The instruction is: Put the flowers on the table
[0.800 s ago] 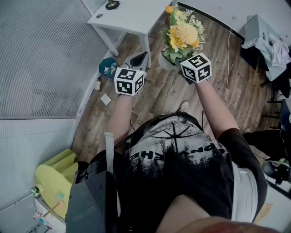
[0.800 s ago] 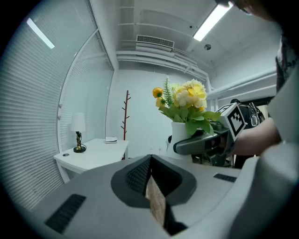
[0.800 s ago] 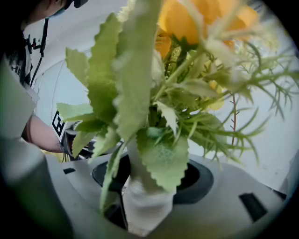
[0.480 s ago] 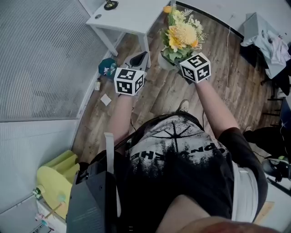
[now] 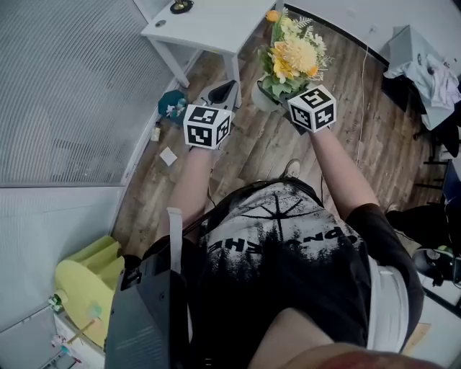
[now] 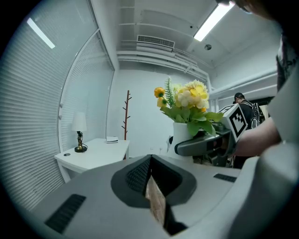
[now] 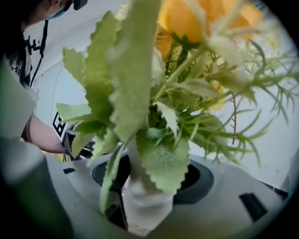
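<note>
Head view shows the table (image 5: 209, 25) ahead and to the left, well apart from the flowers (image 5: 292, 58); these are carried over the floor (image 5: 274, 151) in a white vase (image 5: 264, 97). The right gripper (image 5: 279, 107) has its jaws clamped on that vase, low on its body; the left gripper (image 5: 222, 94) holds nothing, its jaws pressed together.

The step in hand looks to be the carry to the table. To do it well, keep the vase upright, since the bouquet seems top-heavy and the hold sits low. Bring it left over the bare middle of the tabletop, clear of the lamp (image 5: 180, 6) at the far edge; lower it until the base sits flat before the jaws part; then draw the gripper straight back so the leaves are not dragged. The free left gripper could steady the vase's side if it leans.

Hidden or unclear:
- The tabletop is cut off at the top edge of head view, so its free room is only partly seen.
- In right gripper view, blurred leaves fill most of the frame, so the table cannot be seen from there.
- The vase's base shows in no view.
- Whether the vase holds water cannot be told.
</note>
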Action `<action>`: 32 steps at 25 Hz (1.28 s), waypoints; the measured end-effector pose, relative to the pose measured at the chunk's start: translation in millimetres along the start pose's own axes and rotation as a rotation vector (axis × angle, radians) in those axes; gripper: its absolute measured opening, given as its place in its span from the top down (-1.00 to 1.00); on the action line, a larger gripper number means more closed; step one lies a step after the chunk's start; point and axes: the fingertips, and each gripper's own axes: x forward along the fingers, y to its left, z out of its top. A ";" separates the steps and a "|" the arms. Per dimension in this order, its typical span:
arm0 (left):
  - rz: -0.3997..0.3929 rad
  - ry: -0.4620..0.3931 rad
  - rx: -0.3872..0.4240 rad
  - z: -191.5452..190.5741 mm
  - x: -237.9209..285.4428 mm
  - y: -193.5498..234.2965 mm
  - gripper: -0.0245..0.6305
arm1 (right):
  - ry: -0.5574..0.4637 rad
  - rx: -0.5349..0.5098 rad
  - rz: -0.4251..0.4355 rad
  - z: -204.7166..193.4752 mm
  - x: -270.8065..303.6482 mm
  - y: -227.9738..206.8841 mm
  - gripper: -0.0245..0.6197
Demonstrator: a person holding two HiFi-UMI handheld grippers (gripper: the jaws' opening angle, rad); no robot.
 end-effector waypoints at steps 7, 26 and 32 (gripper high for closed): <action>-0.002 -0.005 0.001 2.9 1.4 0.7 0.89 | 0.010 -0.008 -0.006 -1.9 -0.5 -1.1 0.08; 0.027 0.009 -0.004 6.6 48.0 53.4 0.89 | 0.021 -0.010 -0.001 4.8 49.2 -50.1 0.08; 0.073 0.010 -0.015 21.5 85.9 82.1 0.89 | 0.023 -0.019 0.042 16.9 82.2 -91.7 0.08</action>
